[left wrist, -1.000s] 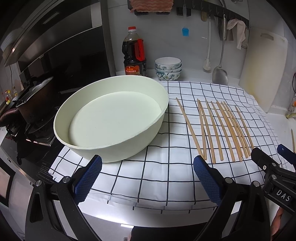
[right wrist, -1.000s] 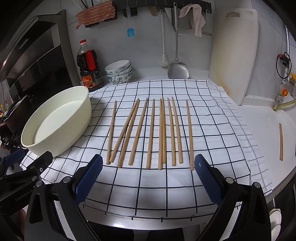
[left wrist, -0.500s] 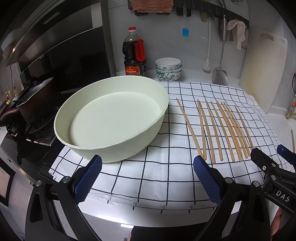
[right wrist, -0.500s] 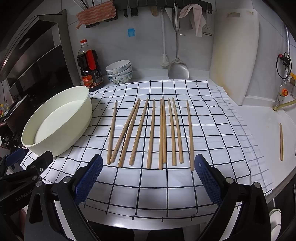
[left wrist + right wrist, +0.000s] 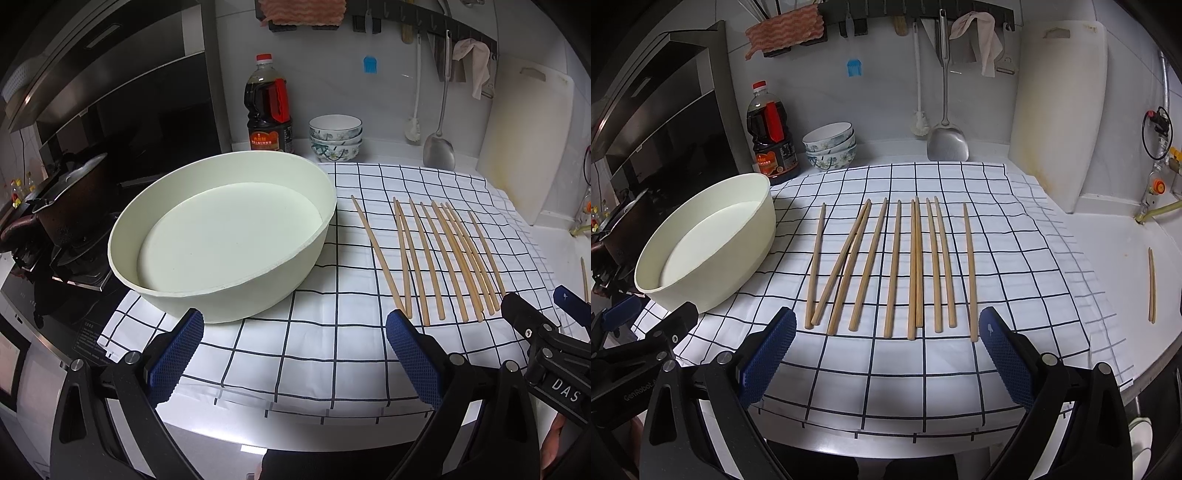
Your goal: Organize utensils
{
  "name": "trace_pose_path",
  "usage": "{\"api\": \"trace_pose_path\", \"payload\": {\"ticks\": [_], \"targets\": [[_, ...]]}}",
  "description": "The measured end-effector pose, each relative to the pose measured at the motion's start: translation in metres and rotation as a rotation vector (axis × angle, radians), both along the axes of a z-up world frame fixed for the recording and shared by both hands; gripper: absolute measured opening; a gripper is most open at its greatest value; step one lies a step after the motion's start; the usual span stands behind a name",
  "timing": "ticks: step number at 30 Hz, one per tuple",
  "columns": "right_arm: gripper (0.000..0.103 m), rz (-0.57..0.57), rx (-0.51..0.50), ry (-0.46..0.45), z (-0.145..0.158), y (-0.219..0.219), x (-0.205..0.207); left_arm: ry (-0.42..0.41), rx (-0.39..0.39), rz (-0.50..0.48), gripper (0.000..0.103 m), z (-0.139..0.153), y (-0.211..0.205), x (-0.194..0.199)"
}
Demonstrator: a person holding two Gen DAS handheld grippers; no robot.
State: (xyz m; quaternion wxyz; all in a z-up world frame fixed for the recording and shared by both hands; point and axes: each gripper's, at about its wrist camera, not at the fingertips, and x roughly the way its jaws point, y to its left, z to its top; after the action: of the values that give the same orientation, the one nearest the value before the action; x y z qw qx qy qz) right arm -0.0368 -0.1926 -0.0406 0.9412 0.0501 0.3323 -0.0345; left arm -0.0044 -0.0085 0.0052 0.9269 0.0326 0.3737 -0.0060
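Nothing has moved: 10 chopsticks (image 5: 894, 266) lie on the checked cloth (image 5: 1015, 266) right of the basin (image 5: 713, 251), long axes pointing away, while left gripper (image 5: 293, 358) and right gripper (image 5: 886, 354) hover wide open, empty.

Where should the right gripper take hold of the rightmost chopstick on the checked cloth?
Near its thick near end, coming down from above with the fingers straddling it crosswise. It lies flat, lengthwise away from the right gripper, with a clear gap to its neighbour.

Both wrist views look forward, low, sharing the checked cloth (image 5: 332, 354) (image 5: 1015, 258).
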Motion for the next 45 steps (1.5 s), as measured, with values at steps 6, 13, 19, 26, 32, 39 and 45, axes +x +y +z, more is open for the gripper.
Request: {"api": "trace_pose_path", "payload": {"ticks": [6,13,19,26,32,39,45], "targets": [[0.095,0.005,-0.001,-0.003,0.001,0.0,-0.001,-0.001,0.0,0.0,0.097,0.001,0.0,-0.001],[0.095,0.011,-0.001,-0.004,-0.001,-0.001,0.0,0.002,-0.001,-0.001,0.097,-0.001,-0.002,-0.001],[0.095,0.036,0.079,0.022,-0.003,-0.017,0.006,0.019,-0.005,0.005,0.097,-0.009,-0.005,0.003],[0.095,0.018,0.132,0.04,-0.01,-0.067,0.017,0.049,-0.045,-0.015,0.097,-0.021,-0.017,0.014],[0.095,-0.067,0.154,0.044,-0.023,-0.117,0.026,0.069,-0.032,-0.083,0.097,-0.034,-0.049,0.032],[0.095,-0.078,0.157,0.124,-0.043,-0.139,0.059,0.103,-0.019,-0.091,0.097,-0.051,-0.073,0.063],[0.095,-0.06,0.057,0.147,-0.045,-0.131,0.089,0.146,-0.049,-0.041,0.097,-0.063,-0.078,0.089]]}}
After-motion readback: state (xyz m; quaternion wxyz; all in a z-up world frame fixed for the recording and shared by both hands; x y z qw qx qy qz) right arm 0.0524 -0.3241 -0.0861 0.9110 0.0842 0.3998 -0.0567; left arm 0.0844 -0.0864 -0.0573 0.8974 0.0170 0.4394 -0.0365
